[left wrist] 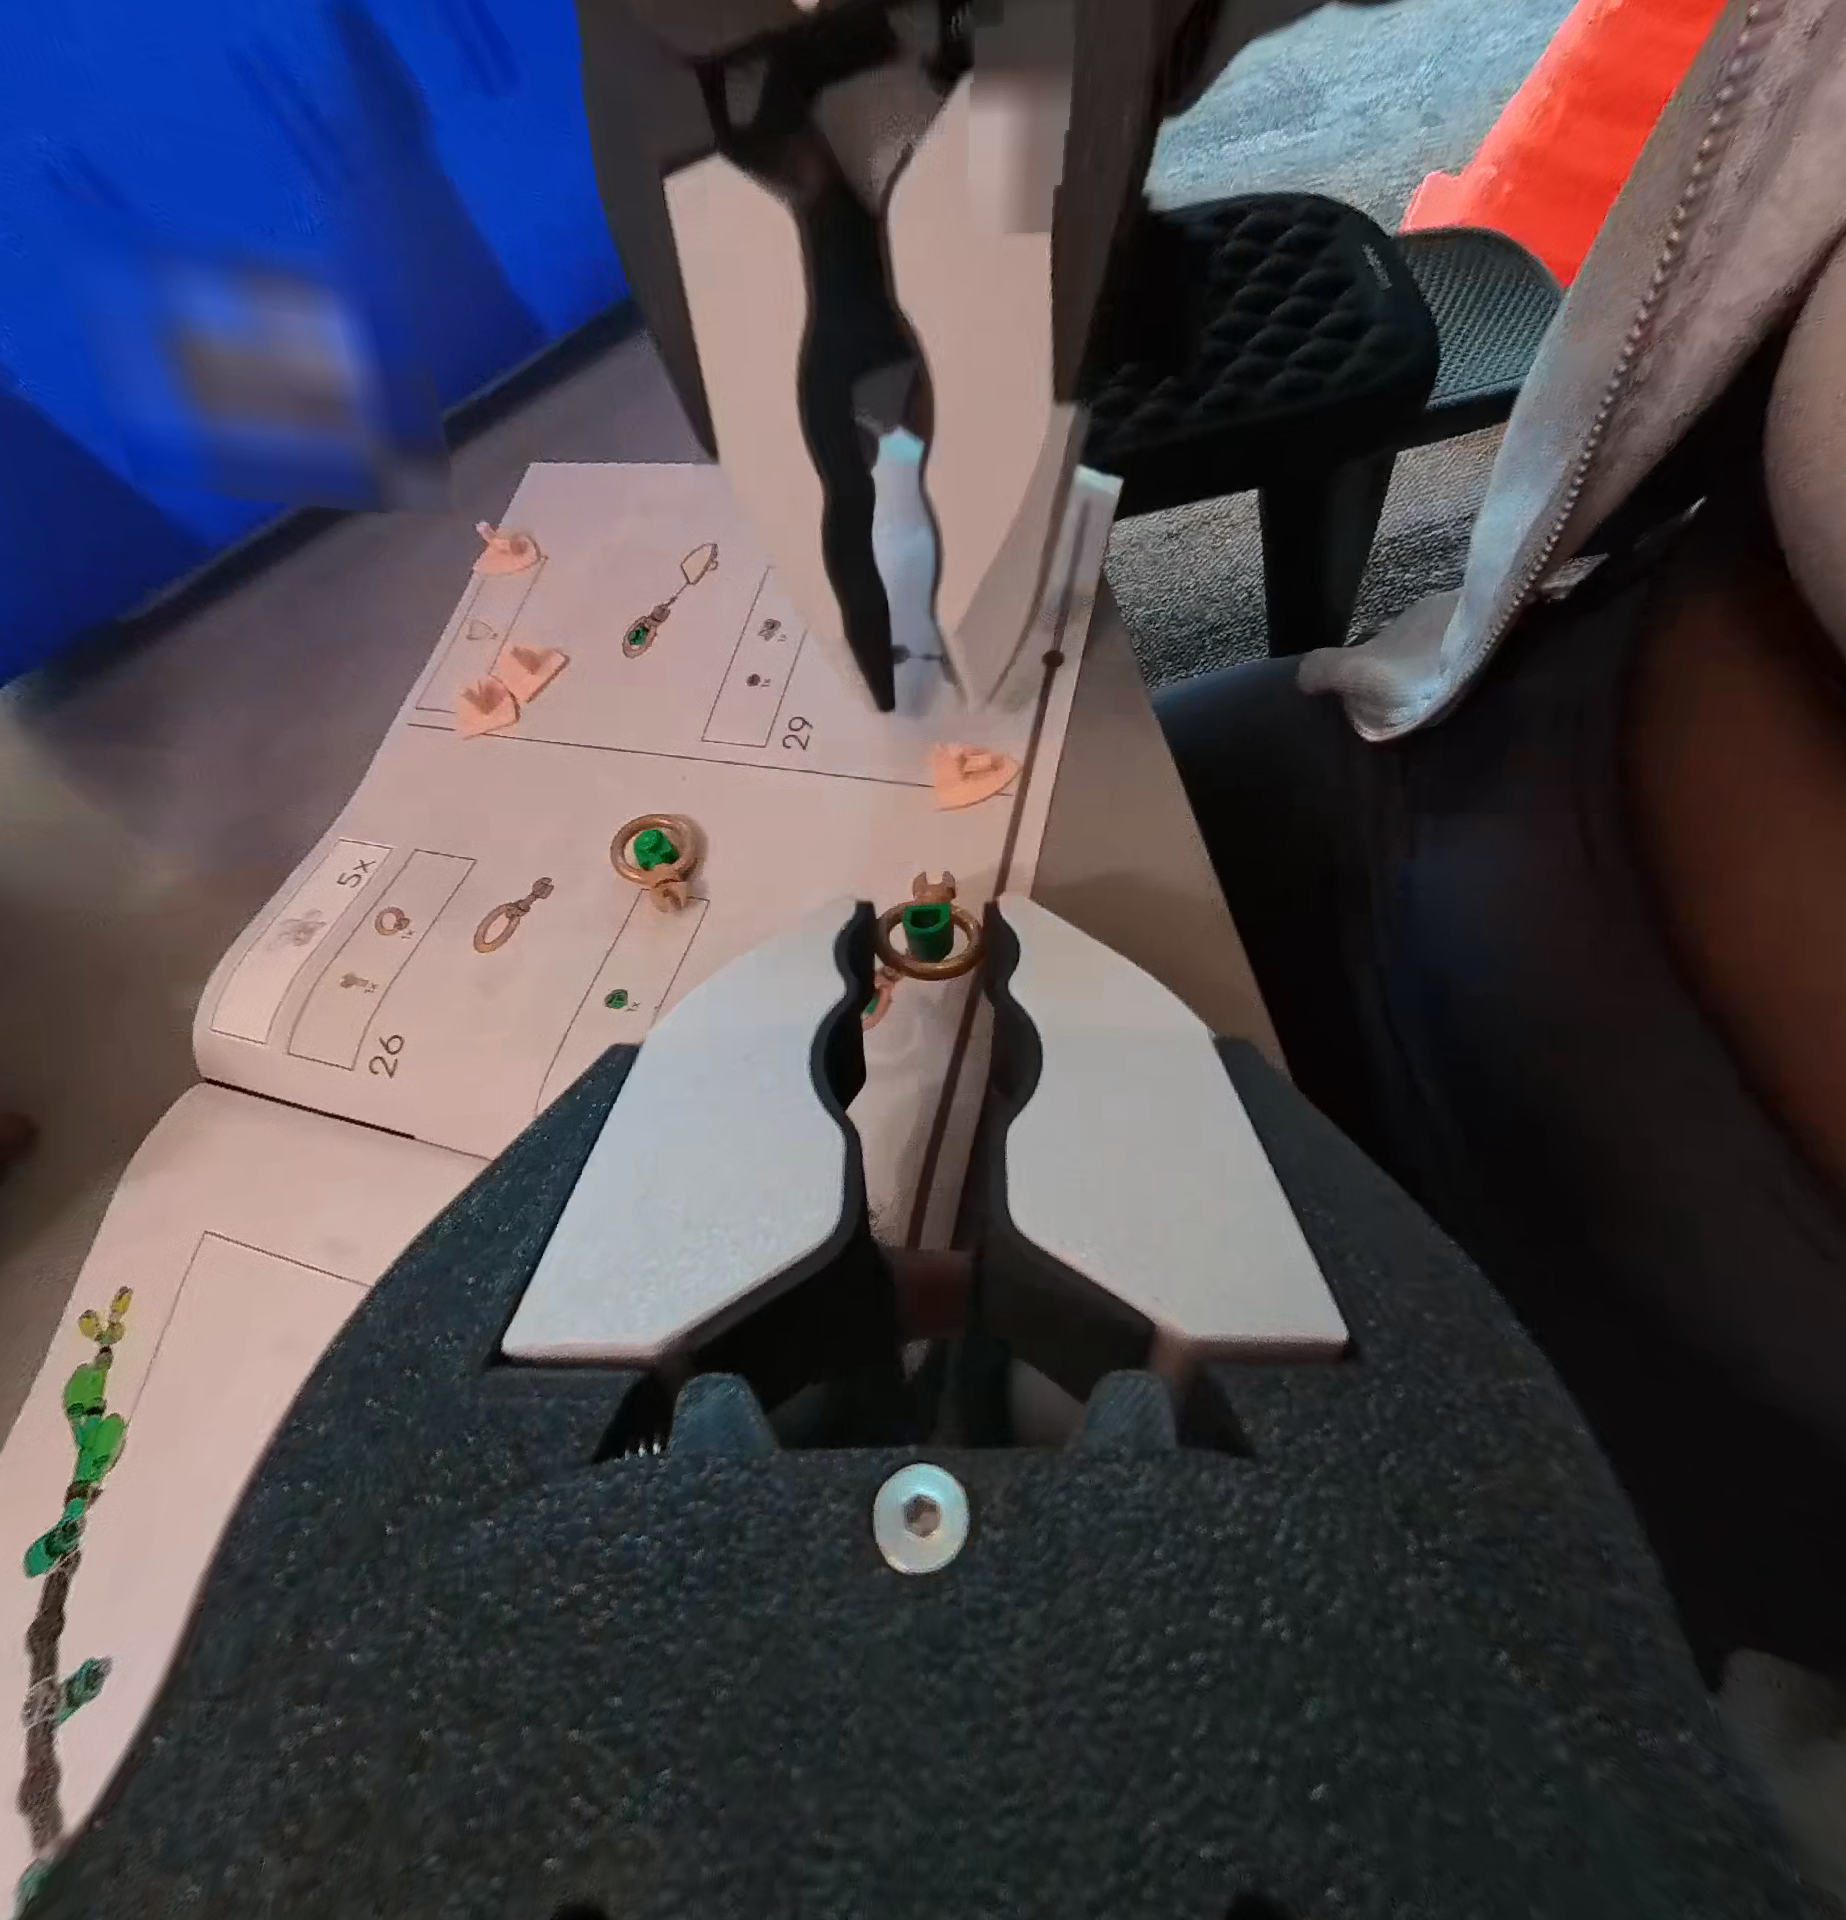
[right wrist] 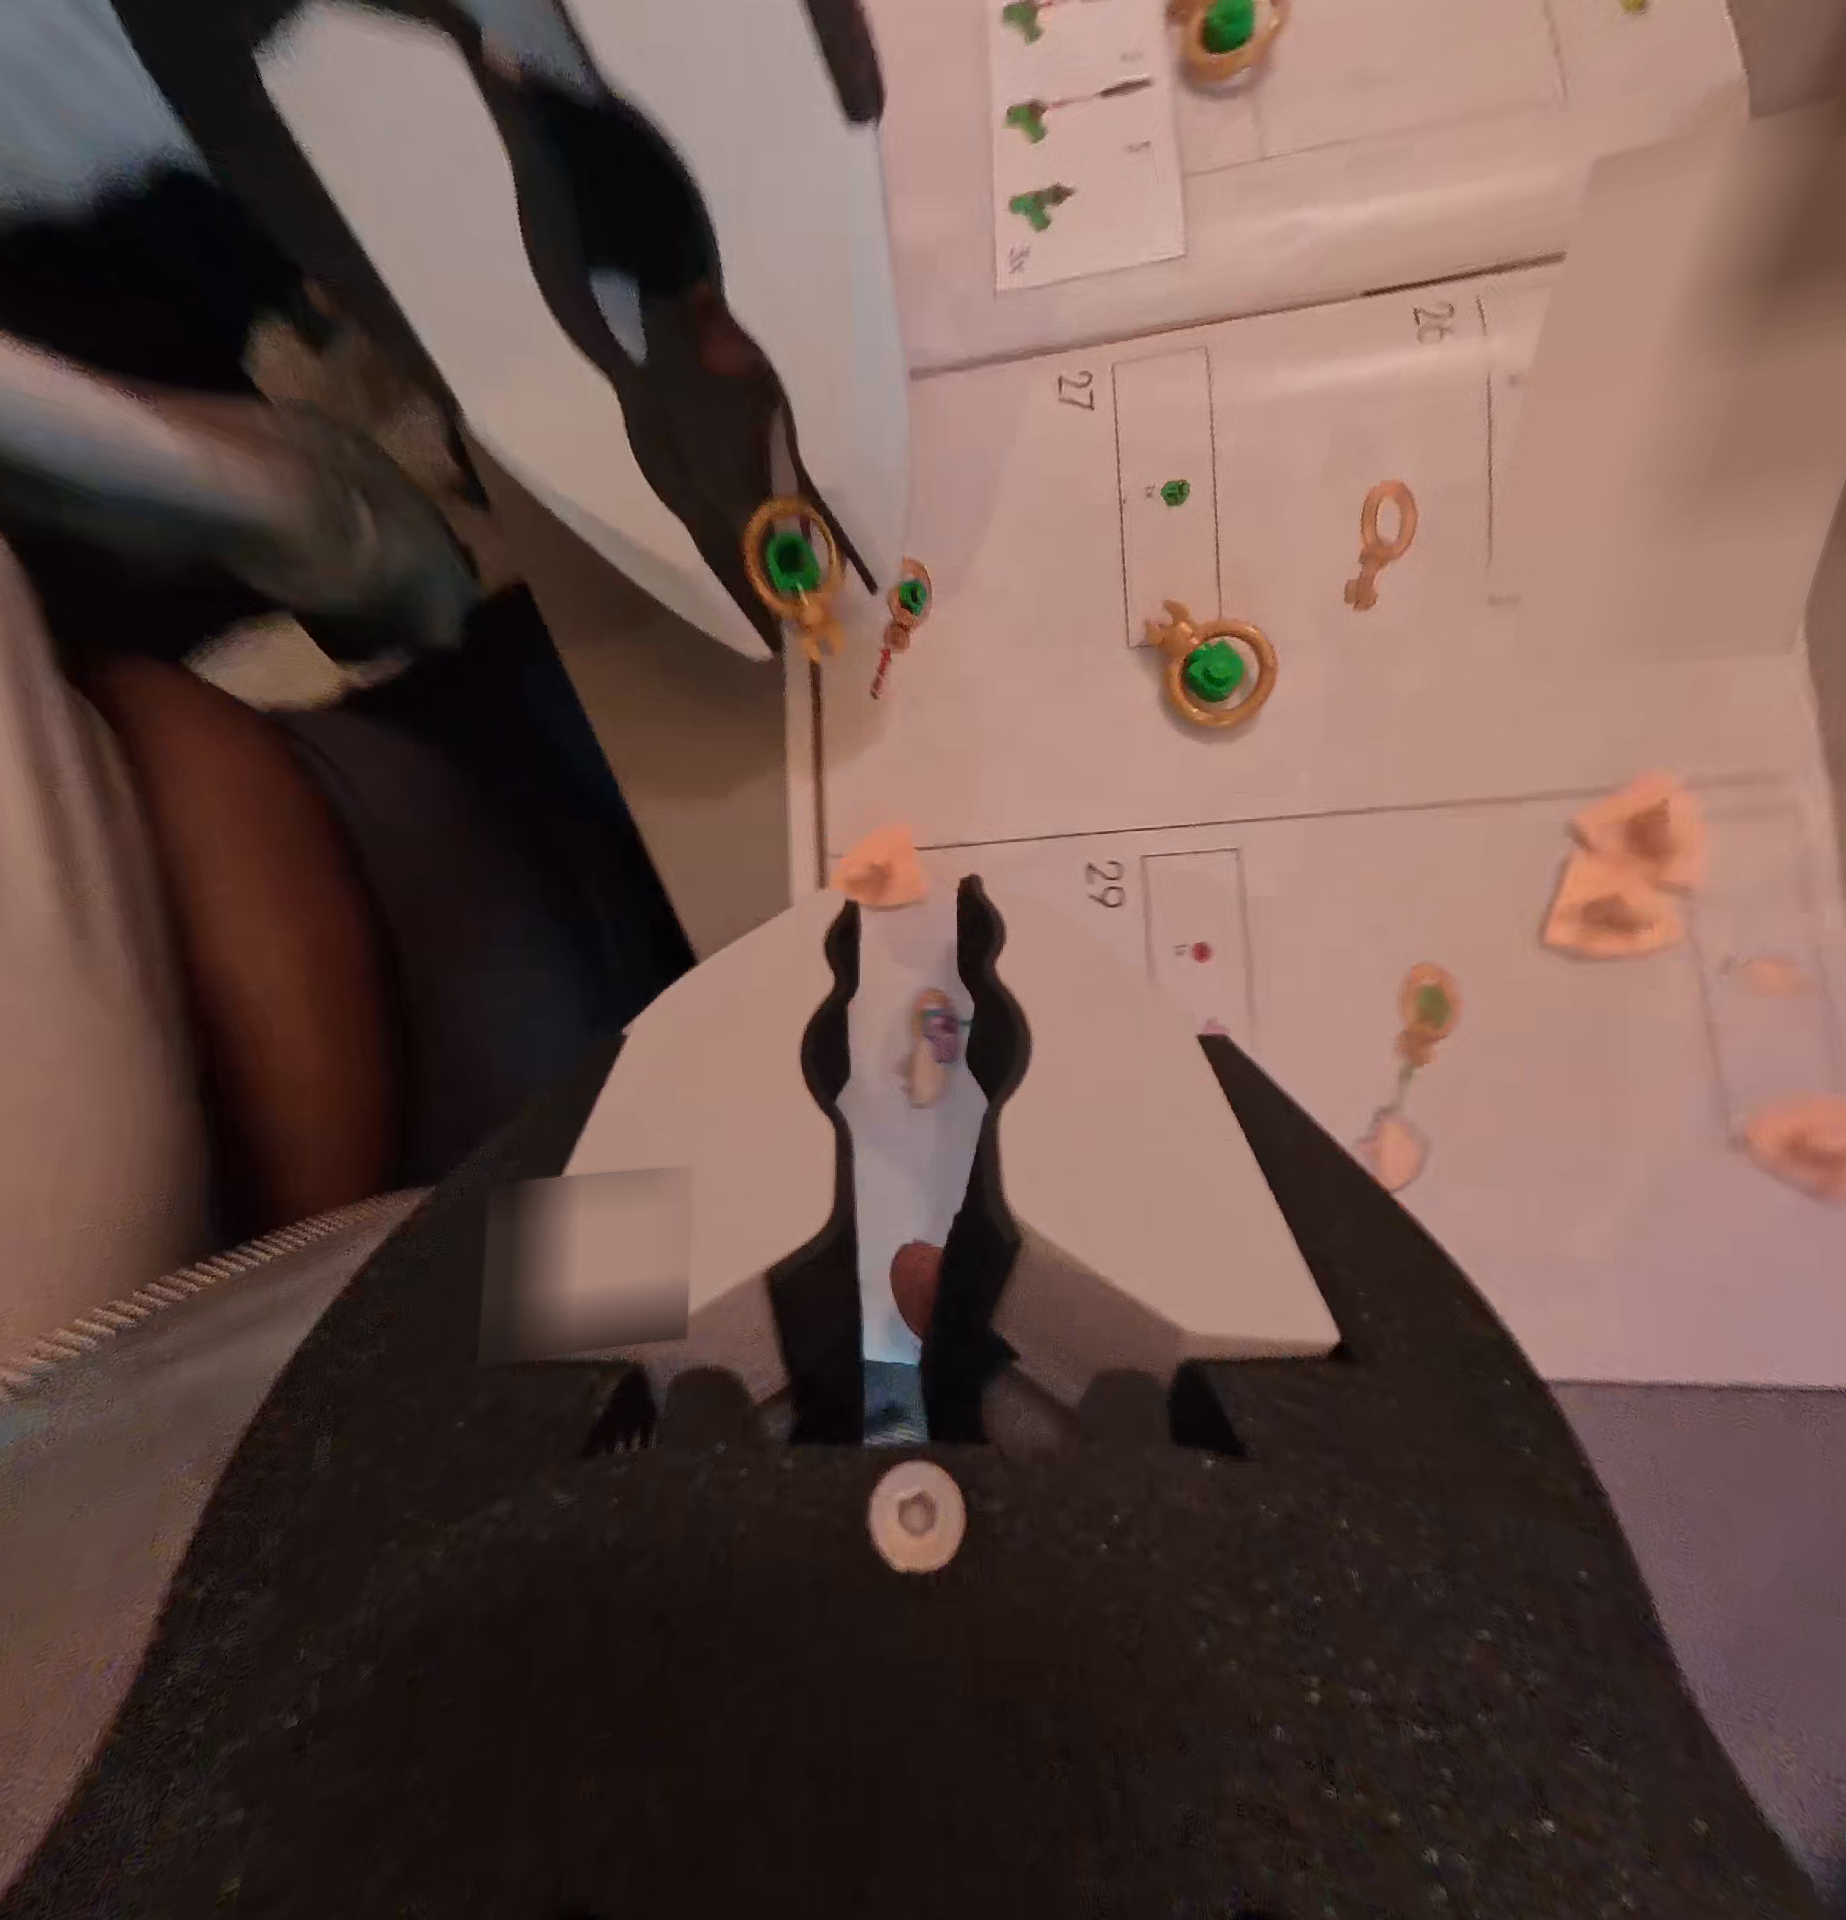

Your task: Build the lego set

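My left gripper (left wrist: 924, 914) is shut on a gold ring with a green stud (left wrist: 924, 940). It holds the ring over the open instruction booklet (left wrist: 586, 790), and both show at the upper left of the right wrist view (right wrist: 789, 561). A thin dark rod (left wrist: 1002, 873) runs from the left jaws toward my right gripper (left wrist: 924, 696); I cannot tell what holds it. My right gripper (right wrist: 908, 894) is slightly open and empty, tips down on the booklet (right wrist: 1418, 727). A peach petal piece (right wrist: 877, 868) lies just ahead of its tips.
A second gold ring with a green stud (left wrist: 649, 852) lies on the page (right wrist: 1220, 675). Several peach pieces (left wrist: 514, 675) lie farther out (right wrist: 1625, 873). A black chair (left wrist: 1262, 312) and a person's lap (left wrist: 1521, 1039) border the booklet's edge.
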The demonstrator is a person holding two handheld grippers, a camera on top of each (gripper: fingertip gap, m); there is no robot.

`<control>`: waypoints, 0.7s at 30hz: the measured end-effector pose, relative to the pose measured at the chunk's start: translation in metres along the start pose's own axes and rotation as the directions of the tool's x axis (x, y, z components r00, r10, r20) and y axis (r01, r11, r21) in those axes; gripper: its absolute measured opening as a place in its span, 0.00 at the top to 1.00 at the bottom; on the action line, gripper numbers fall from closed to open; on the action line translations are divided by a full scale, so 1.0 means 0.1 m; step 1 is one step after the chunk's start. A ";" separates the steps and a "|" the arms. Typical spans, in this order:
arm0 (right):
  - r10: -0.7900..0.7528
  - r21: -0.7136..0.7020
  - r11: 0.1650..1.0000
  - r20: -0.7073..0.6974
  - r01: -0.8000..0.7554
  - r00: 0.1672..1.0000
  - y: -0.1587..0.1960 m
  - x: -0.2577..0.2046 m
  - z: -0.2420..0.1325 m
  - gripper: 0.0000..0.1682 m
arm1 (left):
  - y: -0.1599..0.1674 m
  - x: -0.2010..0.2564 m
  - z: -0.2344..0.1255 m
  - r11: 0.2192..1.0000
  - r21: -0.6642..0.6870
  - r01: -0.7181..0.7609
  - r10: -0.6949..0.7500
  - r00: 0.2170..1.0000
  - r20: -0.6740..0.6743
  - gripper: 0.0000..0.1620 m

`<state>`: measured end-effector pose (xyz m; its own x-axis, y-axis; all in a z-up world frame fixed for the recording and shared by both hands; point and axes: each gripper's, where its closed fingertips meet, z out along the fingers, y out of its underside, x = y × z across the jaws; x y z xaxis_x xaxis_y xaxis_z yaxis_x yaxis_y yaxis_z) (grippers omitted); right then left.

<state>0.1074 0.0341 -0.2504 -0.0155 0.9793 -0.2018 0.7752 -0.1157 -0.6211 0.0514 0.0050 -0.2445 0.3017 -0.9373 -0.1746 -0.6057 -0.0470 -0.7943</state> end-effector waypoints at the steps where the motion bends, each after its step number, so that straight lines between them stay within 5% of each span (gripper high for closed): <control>1: 0.083 0.030 0.996 -0.007 -0.083 0.997 -0.03 -0.04 -0.02 0.89 | 0.00 -0.01 0.00 1.000 -0.001 0.003 -0.003 1.000 0.012 0.88; 6: 0.288 0.170 0.951 -0.190 -0.257 0.939 0.04 -0.04 0.07 0.89 | -0.02 -0.04 0.01 0.999 0.018 0.036 -0.037 0.998 0.056 0.88; 10: 0.261 0.184 0.958 -0.243 -0.220 0.934 -0.01 -0.02 0.16 0.92 | -0.02 -0.07 0.01 0.999 0.026 0.038 -0.040 0.996 0.077 0.88; 13: 0.067 0.099 0.994 -0.254 -0.043 0.965 -0.03 -0.04 0.18 0.95 | -0.03 -0.05 0.00 0.999 0.035 0.041 -0.043 0.997 0.061 0.88; 16: -0.268 -0.009 0.963 -0.110 0.269 0.957 -0.02 -0.09 0.18 0.95 | -0.04 0.00 -0.01 0.996 0.046 0.076 -0.076 0.997 -0.007 0.88; 18: -0.501 -0.018 0.865 0.036 0.501 0.865 -0.01 -0.13 0.18 0.95 | -0.05 0.05 0.00 0.993 0.041 0.112 -0.109 0.992 -0.069 0.88; 21: -0.759 0.058 0.639 0.208 0.767 0.617 0.01 -0.18 0.17 0.95 | -0.07 0.10 0.00 0.990 0.046 0.136 -0.131 0.986 -0.108 0.88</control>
<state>0.0977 0.0136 -0.2606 -0.7295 0.6572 0.1893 0.4469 0.6676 -0.5955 0.0584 -0.0039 -0.2410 0.2973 -0.9548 -0.0056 -0.5246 -0.1584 -0.8365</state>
